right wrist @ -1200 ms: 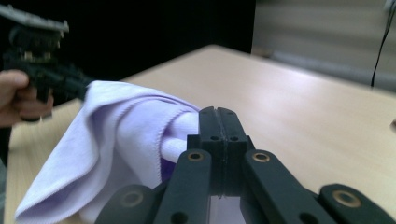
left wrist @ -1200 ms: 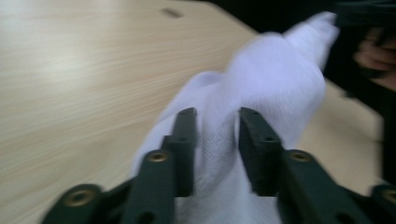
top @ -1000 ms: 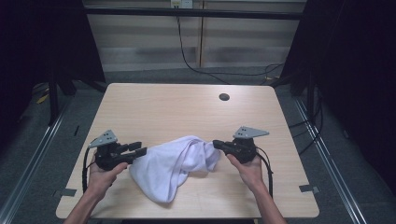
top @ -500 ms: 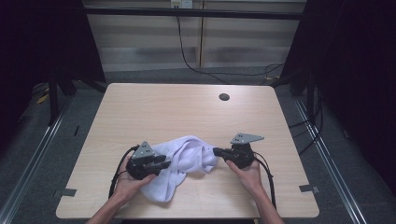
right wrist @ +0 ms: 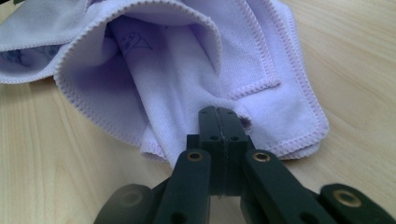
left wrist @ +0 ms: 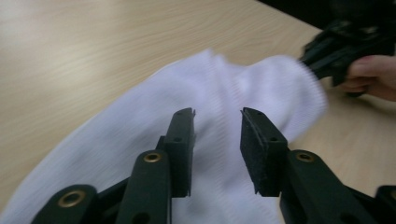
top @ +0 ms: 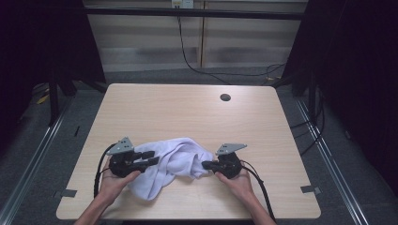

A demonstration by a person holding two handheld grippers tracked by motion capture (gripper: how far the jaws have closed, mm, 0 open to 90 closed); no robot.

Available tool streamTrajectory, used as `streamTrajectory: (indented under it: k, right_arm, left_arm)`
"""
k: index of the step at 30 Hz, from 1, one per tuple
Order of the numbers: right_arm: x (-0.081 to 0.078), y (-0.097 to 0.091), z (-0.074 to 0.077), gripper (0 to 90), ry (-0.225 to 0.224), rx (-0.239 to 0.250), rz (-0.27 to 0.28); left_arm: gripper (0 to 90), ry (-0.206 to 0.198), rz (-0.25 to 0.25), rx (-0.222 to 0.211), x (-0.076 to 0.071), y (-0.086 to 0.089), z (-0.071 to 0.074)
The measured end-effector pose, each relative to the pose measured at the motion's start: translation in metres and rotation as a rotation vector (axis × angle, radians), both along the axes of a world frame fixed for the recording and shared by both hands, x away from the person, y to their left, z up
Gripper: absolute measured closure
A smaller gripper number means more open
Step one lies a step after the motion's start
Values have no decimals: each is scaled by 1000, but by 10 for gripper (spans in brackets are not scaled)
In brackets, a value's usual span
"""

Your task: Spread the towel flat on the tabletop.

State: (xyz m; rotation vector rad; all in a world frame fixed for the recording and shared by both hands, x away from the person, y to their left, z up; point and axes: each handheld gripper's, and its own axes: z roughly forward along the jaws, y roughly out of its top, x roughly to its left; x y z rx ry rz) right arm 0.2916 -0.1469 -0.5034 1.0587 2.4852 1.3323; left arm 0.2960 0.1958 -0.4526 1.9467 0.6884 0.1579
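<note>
Worktop (top: 187,112): pale wood-grain top with rounded corners, in front of you. One small dark round hole (top: 225,97) sits toward its far right.

Cloth (top: 171,164): white, soft, crumpled in loose folds. It lies on the near half of the worktop, between your two hands, touching both claws. Its near-left end trails toward the near edge. In the right gripper view its hems show stitched borders, and several layers fold over one another.

Left claw (top: 151,157): in your left hand, at the near left, pointing right across the cloth. In the left gripper view its two black fingers (left wrist: 182,144) stand apart, a clear gap between them, with the white cloth lying beneath and beyond them. The pads do not press on the fabric, so this claw is released. Its jaws have just been opening, with the cloth below the gap rather than pinched in it.

Right claw (top: 206,165): in your right hand, at the near right, pointing left into the cloth. In the right gripper view its fingers (right wrist: 218,140) are clenched together on a bunched fold at the cloth's right end, grasping it just above the worktop.
</note>
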Motion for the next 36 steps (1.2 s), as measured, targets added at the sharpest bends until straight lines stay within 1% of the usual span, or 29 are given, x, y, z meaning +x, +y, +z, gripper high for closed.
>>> streamTrajectory:
  k: [2, 4, 5, 7, 8, 10, 11, 12, 13, 14, 15, 16, 17, 18, 19, 21, 22, 23, 24, 25, 26, 27, 28, 30, 31, 32, 33, 34, 36]
  right_arm:
    - [1, 2, 0, 900, 2, 0, 1]
    - [1, 3, -1, 900, 0, 3, 5]
    - [1, 4, -1, 900, 3, 4, 7]
    - [1, 6, -1, 900, -3, 6, 12]
    - [1, 6, -1, 900, -2, 8, 14]
    - [1, 7, -1, 900, -4, 9, 16]
    - [1, 7, -1, 900, -4, 9, 16]
    - [1, 6, -1, 900, -4, 12, 16]
    - [1, 6, 0, 900, -3, 11, 17]
    - [1, 6, 0, 900, 0, 13, 13]
    - [2, 5, 0, 900, -4, 8, 11]
    - [2, 4, 1, 900, -9, 11, 4]
    - [3, 3, 3, 900, -13, 11, -5]
    - [4, -3, 10, 900, -33, 24, -27]
    - [4, -3, 10, 900, -33, 24, -27]
    - [6, -11, 20, 900, -61, 47, -52]
    - [7, -15, 26, 900, -76, 57, -67]
    - [9, -20, 35, 900, -98, 71, -82]
    - [12, -27, 52, 900, -136, 79, -103]
    - [12, -27, 52, 900, -136, 79, -103]
    - [16, -32, 69, 900, -176, 81, -113]
    - [18, -35, 80, 900, -198, 81, -122]
    - [18, -35, 80, 900, -198, 81, -122]
    - [24, -43, 105, 900, -249, 81, -146]
    - [29, -50, 123, 900, -285, 91, -170]
    - [29, -50, 123, 900, -285, 91, -170]
    - [32, -54, 133, 900, -302, 97, -185]
    - [35, -58, 142, 900, -319, 101, -201]
    - [42, -66, 161, 900, -348, 106, -226]
  left_arm:
    - [578, 2, -56, -4, -3, -17, 3]
    - [529, -9, -89, 30, -4, -34, 1]
    - [488, 7, -111, 30, -3, -42, -2]
    - [431, 23, -120, 63, 2, -54, -9]
    - [415, 32, -109, 85, 5, -59, -14]
    - [405, 59, -104, 101, 9, -62, -22]
    - [405, 63, -104, 116, 11, -62, -25]
    - [471, 54, -106, 130, 10, -61, -28]
    - [641, 48, -105, 131, 9, -60, -28]
    - [714, 58, -105, 116, 9, -57, -28]
    - [805, 51, -109, 100, 9, -54, -26]
    - [839, 52, -105, 74, 9, -51, -23]
    - [855, 60, -100, 41, 9, -46, -19]
    - [865, 48, -95, 19, 9, -41, -15]
    - [865, 46, -87, -6, 8, -36, -10]
    - [868, 34, -67, -63, 7, -25, 0]
    - [869, 35, -56, -101, 6, -18, 6]
    - [869, 20, -50, -117, 5, -13, 12]
    - [870, 7, -43, -138, 4, -8, 19]
    - [870, 2, -42, -159, 4, -4, 23]
    - [870, -8, -42, -179, 3, 0, 30]
    - [870, -27, -33, -196, 2, 4, 37]
    - [870, -37, -28, -218, 1, 8, 43]
    - [871, -74, -14, -254, -1, 18, 57]
    - [871, -79, -12, -267, -2, 22, 62]
    - [871, -91, -5, -282, -1, 28, 68]
    - [871, -105, 15, -296, -2, 33, 74]
    - [871, -108, 29, -319, -1, 39, 78]
    - [872, -132, 53, -327, 0, 51, 88]
